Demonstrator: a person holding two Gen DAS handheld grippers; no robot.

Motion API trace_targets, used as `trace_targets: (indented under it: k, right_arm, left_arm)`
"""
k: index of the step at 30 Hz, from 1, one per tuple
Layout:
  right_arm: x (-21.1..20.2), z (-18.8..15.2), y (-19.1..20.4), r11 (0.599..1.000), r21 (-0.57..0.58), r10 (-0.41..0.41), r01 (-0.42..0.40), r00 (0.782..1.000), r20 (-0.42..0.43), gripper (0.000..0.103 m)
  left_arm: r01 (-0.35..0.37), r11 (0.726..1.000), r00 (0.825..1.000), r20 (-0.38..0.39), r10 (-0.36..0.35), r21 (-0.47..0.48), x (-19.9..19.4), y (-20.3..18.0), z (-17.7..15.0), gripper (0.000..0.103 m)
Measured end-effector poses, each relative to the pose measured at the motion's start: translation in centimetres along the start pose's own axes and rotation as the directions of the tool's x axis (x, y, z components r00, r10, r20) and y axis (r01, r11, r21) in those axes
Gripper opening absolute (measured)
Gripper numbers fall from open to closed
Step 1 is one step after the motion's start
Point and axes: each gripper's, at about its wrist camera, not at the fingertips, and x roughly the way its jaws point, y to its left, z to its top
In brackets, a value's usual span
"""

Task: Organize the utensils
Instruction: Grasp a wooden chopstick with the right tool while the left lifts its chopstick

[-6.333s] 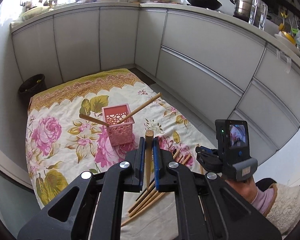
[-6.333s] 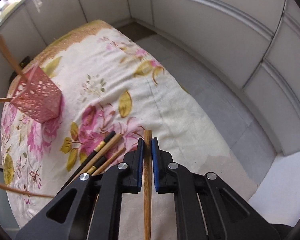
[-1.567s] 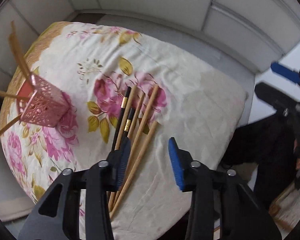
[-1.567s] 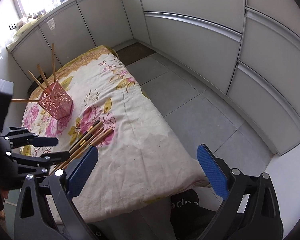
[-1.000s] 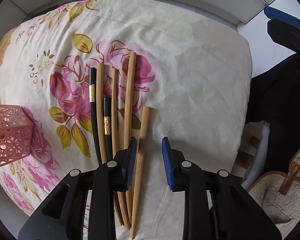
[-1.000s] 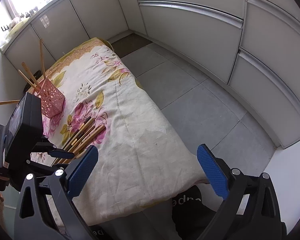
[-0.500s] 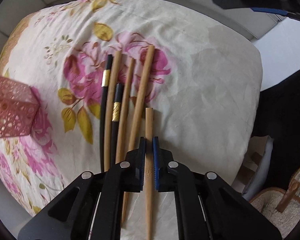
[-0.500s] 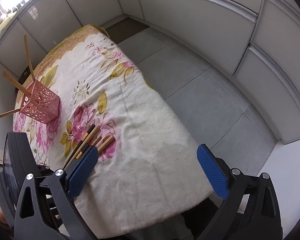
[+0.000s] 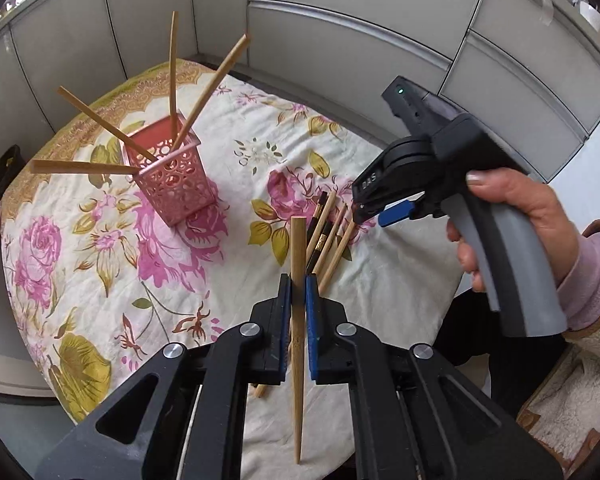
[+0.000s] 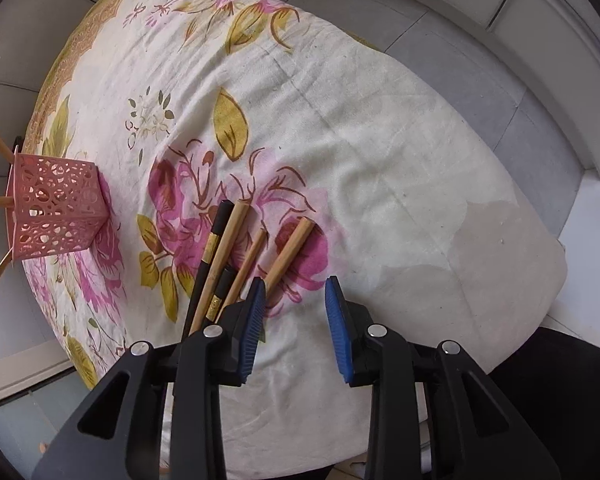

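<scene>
Now the left gripper (image 9: 297,294) is pinching one bamboo chopstick (image 9: 297,264) between its blue pads, lifted clear of the floral cloth (image 9: 148,280), thick end pointing away. On the cloth's far left part stands the pink holder (image 9: 172,178) with four chopsticks fanned out of it. Near the cloth's right edge lies the pile (image 10: 236,264) of bamboo and black chopsticks, side by side. The right gripper (image 10: 296,322) hangs over the pile's near ends, jaws closing with nothing between them yet; its left pad sits just beside the outermost bamboo stick. A hand (image 9: 512,216) in a pink sleeve holds its handle.
</scene>
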Motion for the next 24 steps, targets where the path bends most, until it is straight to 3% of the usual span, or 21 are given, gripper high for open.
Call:
trace_targets:
  k: [5, 12, 17, 20, 24]
  right_arm:
    - [1.0, 0.1, 1.2, 0.996, 0.066, -0.069, 0.068, 0.997, 0.021, 0.014]
    - [1.6, -1.1, 5.2, 0.979, -0.010, -0.198, 0.202, 0.969, 0.145, 0.015]
    - [1.3, -2.8, 4.8, 0.983, -0.168, -0.027, 0.069, 0.970, 0.242, 0.009]
    - [1.2, -3.5, 4.1, 0.963, -0.270, 0.052, 0.022, 0.964, 0.263, 0.009]
    - [0.1, -3.7, 2.9, 0.927, -0.371, 0.072, 0.049, 0.949, 0.306, 0.009]
  left_arm:
    - [0.009, 1.000, 0.998, 0.067, -0.008, -0.010, -2.7, 0.1, -0.1, 0.007]
    - [-0.007, 0.999, 0.994, 0.107, 0.013, -0.049, -3.9, 1.1, -0.3, 0.007]
    - [-0.024, 0.992, 0.987, 0.157, 0.044, -0.125, -4.9, 2.0, -0.7, 0.007]
    - [-0.025, 0.985, 0.980, 0.189, 0.057, -0.169, -5.5, 2.0, -0.6, 0.007]
    - [-0.019, 0.975, 0.971, 0.227, 0.070, -0.220, -5.9, 1.9, -0.5, 0.007]
